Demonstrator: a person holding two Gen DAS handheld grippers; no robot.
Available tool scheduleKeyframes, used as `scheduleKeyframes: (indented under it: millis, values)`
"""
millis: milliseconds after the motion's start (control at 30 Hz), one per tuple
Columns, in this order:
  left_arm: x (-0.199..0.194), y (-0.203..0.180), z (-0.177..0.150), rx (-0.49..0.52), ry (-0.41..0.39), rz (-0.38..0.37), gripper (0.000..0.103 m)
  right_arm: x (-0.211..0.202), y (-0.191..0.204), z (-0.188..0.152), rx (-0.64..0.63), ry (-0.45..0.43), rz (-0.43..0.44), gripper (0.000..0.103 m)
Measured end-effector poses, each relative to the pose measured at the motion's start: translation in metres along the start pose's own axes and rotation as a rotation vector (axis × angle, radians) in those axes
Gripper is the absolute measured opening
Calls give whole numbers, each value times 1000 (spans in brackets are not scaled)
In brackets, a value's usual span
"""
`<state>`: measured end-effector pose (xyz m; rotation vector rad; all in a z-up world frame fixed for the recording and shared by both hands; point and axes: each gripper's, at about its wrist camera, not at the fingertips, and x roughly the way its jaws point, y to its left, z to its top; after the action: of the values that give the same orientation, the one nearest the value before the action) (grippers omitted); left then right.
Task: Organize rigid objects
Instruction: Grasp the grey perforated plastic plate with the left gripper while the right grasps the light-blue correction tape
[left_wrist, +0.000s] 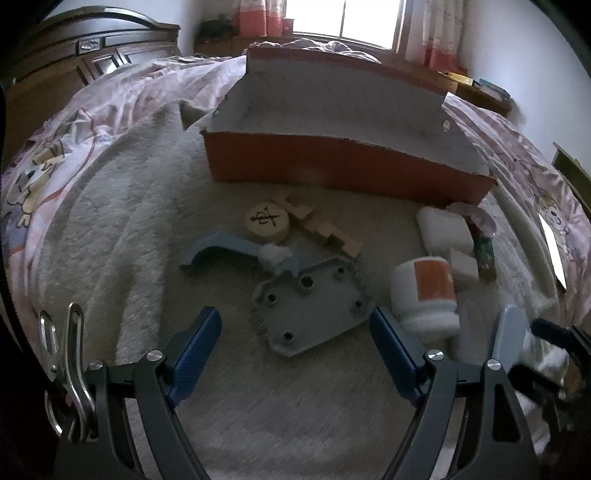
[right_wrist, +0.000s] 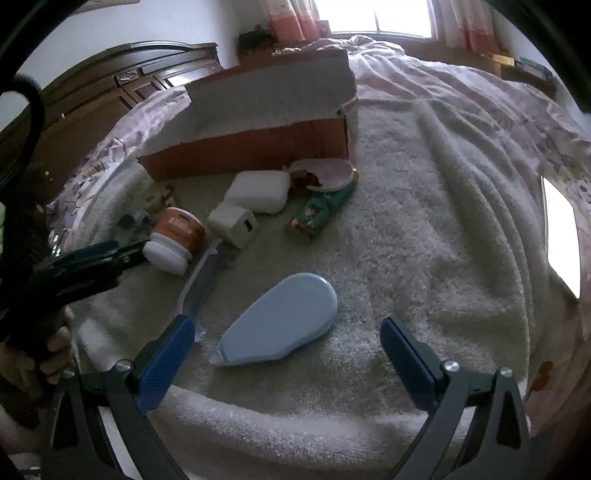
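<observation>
On the cream blanket spread over a bed, the left gripper hovers with its blue fingers spread wide and empty, a grey perforated plate lying flat between and just ahead of them, beside a white jar with an orange label. The right gripper is likewise wide open and holds nothing, with a pale blue teardrop-shaped case lying between its fingers near the blanket's front edge. The open orange cardboard box sits towards the blanket's far edge, and a round wooden chess piece, wooden blocks and a white pouch lie just in front of it.
</observation>
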<state>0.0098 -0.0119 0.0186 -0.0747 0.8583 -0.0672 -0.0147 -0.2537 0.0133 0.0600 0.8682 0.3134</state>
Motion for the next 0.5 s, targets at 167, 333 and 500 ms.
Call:
scheduleKeyframes:
  millis: [167,333,500]
  values:
    - [10,-7,6,-12,12,11,85,-3,3,1,-26,-8,2,102]
    - [16,-15,10,-5,6,56,85,-2,5,-1,-56,1,8,102]
    - [16,-19,8,28,-2,76,74,5,5,-1,-74,28,11,102]
